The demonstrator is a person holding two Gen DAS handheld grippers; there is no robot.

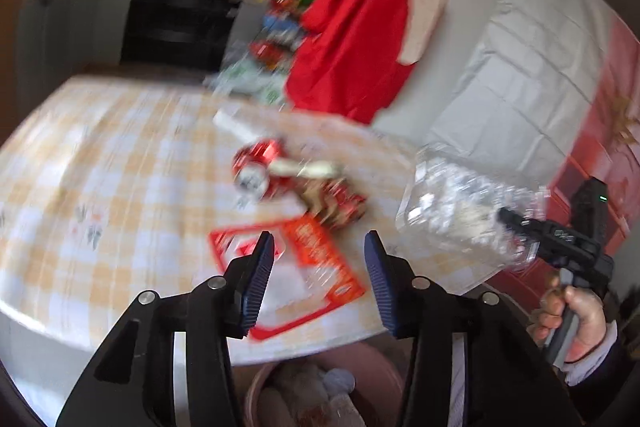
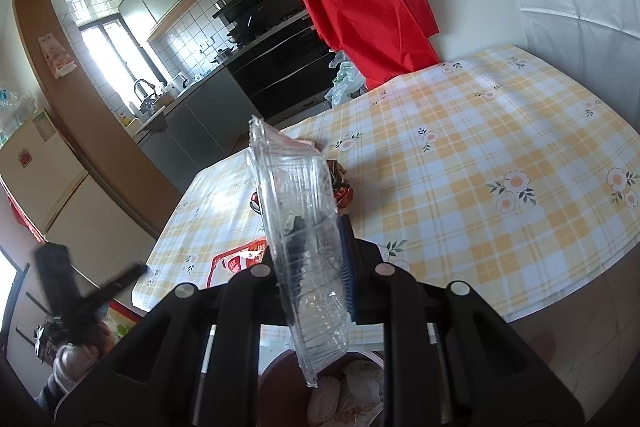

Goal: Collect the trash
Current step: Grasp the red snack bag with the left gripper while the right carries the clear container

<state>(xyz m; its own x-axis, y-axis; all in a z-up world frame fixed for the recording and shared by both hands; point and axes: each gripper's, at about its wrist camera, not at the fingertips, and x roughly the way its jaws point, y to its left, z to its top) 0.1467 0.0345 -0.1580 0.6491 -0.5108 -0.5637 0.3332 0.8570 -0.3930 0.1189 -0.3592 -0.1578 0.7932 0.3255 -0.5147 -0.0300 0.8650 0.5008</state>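
In the left wrist view my left gripper (image 1: 318, 267) is open over the table's near edge, nothing between its blue pads. Under it lies a flat red-and-white packet (image 1: 308, 263). Beyond that are a crushed red can (image 1: 256, 167) and a crumpled red-brown wrapper (image 1: 340, 205). My right gripper (image 2: 316, 267) is shut on a clear plastic clamshell container (image 2: 296, 211), held on edge above the bin (image 2: 276, 383). From the left wrist the same container (image 1: 452, 203) hangs at the right, off the table's corner, in the right gripper (image 1: 520, 227).
The table (image 2: 480, 147) wears a yellow check cloth with flowers. A brownish bin (image 1: 384, 375) with crumpled tissue stands below its near edge. A red cloth (image 1: 360, 27) hangs behind the table. White paper (image 1: 236, 123) lies at the far side. Kitchen counters run along the back.
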